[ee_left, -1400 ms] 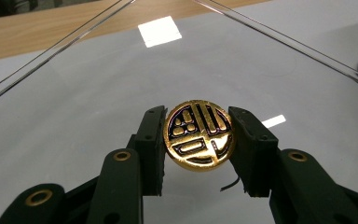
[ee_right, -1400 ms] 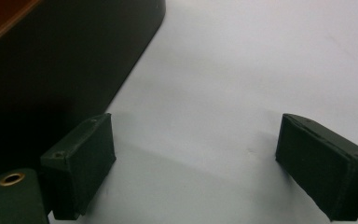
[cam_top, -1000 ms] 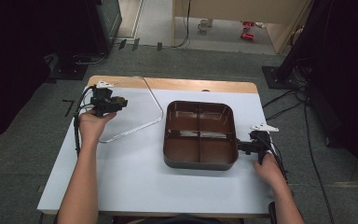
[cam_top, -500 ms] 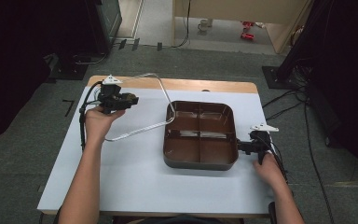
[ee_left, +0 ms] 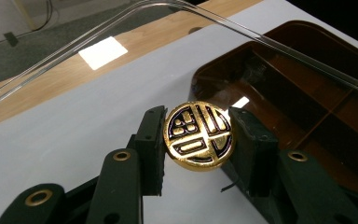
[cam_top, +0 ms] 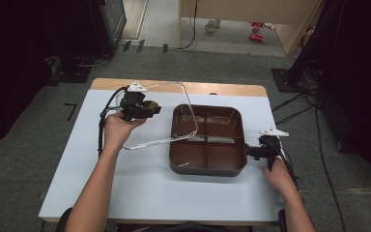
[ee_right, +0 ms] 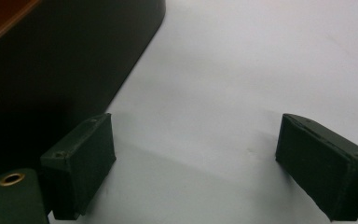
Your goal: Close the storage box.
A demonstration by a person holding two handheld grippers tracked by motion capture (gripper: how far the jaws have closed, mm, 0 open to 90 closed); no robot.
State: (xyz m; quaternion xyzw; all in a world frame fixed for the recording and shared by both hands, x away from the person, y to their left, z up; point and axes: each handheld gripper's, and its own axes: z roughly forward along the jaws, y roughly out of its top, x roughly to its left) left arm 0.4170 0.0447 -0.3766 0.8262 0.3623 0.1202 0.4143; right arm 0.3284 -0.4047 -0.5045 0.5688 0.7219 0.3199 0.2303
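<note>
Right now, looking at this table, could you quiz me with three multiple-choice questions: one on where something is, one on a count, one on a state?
1. Where does the clear lid hang?
A. Partly over the brown tray
B. On the floor
C. Under the table

2. How many compartments does the tray have?
A. Two
B. Four
C. Six

3. What is the left gripper doing?
A. Standing open, nothing between its jaws
B. Clamping the lid's gold knob
C. Gripping the tray's rim

Answers:
1 A, its corner overlaps the tray's left side.
2 B, dividers cross once.
3 B, both jaws press the knob.
</note>
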